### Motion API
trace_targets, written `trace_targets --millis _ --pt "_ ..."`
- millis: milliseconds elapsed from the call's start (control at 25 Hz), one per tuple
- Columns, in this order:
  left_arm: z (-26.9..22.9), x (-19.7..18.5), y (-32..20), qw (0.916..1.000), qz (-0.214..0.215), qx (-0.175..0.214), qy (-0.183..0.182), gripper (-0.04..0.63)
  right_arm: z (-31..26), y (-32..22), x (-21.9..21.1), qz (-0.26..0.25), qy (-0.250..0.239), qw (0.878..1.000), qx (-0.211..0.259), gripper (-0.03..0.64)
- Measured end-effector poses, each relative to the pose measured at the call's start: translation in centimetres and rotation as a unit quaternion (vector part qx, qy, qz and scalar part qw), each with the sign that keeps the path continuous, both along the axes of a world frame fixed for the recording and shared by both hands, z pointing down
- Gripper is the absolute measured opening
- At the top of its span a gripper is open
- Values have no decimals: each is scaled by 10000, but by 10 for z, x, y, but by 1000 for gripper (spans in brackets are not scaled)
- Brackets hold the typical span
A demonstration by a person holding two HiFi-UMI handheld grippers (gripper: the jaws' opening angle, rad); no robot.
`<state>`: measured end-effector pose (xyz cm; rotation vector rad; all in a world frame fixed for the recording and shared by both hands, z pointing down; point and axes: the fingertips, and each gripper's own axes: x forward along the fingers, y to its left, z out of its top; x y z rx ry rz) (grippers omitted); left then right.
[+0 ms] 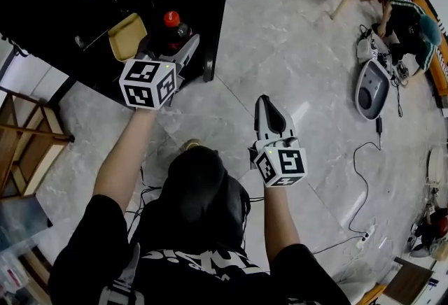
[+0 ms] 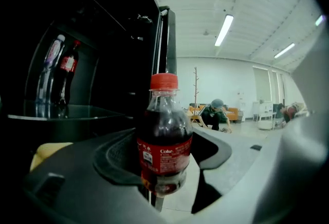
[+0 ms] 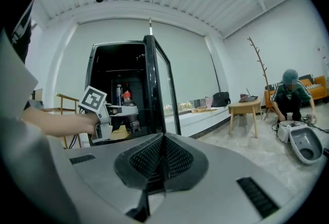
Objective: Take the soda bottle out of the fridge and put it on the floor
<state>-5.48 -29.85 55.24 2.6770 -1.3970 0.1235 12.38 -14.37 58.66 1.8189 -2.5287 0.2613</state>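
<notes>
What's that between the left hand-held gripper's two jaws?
A soda bottle, red-capped and upright, clamped between them; the left gripper view shows it.

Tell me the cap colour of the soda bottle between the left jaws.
Red. The cap on the soda bottle shows best in the left gripper view.

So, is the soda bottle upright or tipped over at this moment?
Upright. In the left gripper view the soda bottle stands vertical, with its red cap on top and its label level.
</notes>
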Motion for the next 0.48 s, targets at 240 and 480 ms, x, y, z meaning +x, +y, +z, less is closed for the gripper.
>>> trace_targets --millis 240,480 --pt "44 14 12 9998 198 7 74 304 50 14 9 80 50 10000 18 21" --pt "95 33 21 9993 366 0 53 304 88 26 15 119 143 9998 15 21"
